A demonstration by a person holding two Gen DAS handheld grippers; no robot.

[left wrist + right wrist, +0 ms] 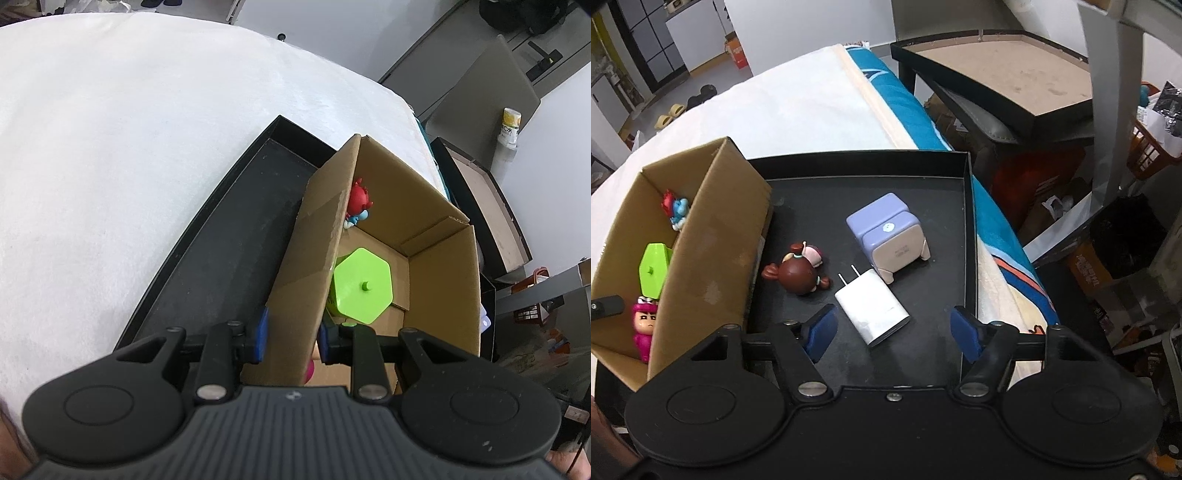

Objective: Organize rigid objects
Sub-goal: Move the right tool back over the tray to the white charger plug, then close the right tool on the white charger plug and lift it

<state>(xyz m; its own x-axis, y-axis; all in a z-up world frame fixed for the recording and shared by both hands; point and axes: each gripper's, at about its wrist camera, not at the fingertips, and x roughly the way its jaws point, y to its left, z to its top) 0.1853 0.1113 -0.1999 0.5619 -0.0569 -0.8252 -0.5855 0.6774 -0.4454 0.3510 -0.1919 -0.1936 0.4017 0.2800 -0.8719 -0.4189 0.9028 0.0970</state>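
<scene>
The left gripper clamps the box wall, steadying it on the tray. The right gripper hangs unclenched over the white charger, pads clear of it. Picking it up looks like the step in hand; next, the jaws must straddle and pinch it. The box wall hides part of the toys inside.

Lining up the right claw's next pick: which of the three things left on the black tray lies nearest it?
The white plug-in charger, prongs pointing away, lying between the right claw pads. The brown-haired figurine and lilac box sit farther off.
</scene>
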